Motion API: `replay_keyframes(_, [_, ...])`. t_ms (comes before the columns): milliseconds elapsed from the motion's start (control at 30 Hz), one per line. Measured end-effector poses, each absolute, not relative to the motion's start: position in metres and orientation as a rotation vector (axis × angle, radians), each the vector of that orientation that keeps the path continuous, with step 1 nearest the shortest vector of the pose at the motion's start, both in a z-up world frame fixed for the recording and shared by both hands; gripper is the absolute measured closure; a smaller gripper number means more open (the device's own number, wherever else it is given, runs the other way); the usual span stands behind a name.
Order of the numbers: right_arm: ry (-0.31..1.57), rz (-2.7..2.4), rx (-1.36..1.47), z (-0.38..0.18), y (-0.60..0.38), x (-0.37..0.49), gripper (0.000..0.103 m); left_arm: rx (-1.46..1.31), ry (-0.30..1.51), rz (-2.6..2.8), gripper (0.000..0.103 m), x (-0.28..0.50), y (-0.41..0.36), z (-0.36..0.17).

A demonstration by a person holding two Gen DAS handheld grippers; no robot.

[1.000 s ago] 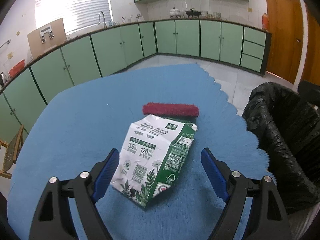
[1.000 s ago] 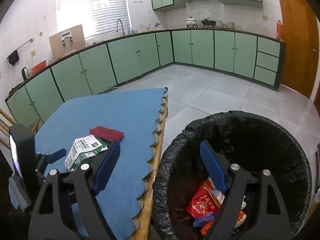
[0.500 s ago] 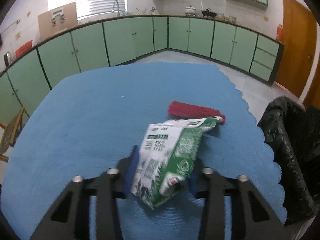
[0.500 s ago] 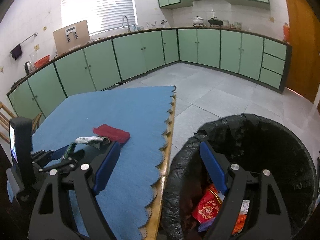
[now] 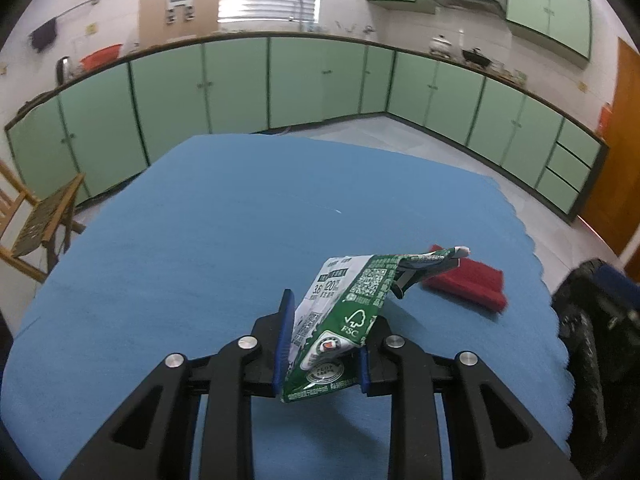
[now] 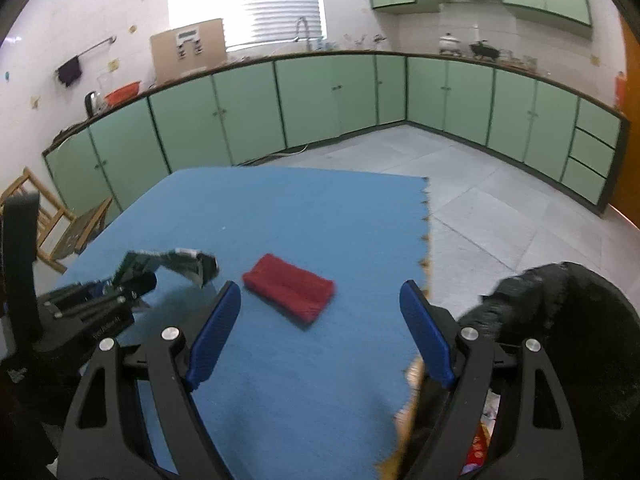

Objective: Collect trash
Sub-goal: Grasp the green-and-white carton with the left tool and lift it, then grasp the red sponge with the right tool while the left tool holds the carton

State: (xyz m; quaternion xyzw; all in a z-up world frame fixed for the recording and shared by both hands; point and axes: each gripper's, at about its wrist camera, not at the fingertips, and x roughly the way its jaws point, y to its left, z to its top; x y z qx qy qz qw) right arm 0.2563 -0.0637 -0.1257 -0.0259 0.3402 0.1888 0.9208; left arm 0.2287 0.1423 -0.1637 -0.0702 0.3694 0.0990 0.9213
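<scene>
Carton now lifted beside cloth

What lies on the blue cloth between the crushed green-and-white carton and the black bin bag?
A red folded towel lies there, seen in the right wrist view.

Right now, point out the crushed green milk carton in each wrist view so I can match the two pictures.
Left wrist view: the milk carton sits low and centre, pinched between the closing left tongs.
Right wrist view: the same carton is at the left, held above the blue tablecloth.
Shared landmark: the red cloth, lying just right of the carton in both views.
</scene>
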Motion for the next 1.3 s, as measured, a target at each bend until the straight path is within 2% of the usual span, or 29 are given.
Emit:
replay_keyframes(333, [0.783,0.389,-0.048,-0.156,-0.032,0.292,0.024,-0.156,0.749,0.281,0.077,0.238,0.162,-0.167])
replay_keyframes(400, [0.806,0.377,-0.046,-0.161,-0.026,0.298,0.016,-0.16,0.747,0.289,0.077,0.238,0.162,-0.167])
replay_keyframes(567, [0.858,0.36,-0.043,-0.175,-0.012,0.311,0.014,-0.166,0.753,0.291,0.077,0.241,0.169,-0.172])
replay_keyframes(867, [0.938,0.32,-0.059,-0.188,0.003,0.327,0.014,-0.181,0.769,0.28,0.077,0.244,0.173,-0.18])
replay_keyframes(1300, [0.931,0.325,-0.048,-0.185,-0.001,0.325,0.018,-0.188,0.768,0.272,0.077,0.245,0.18,-0.181])
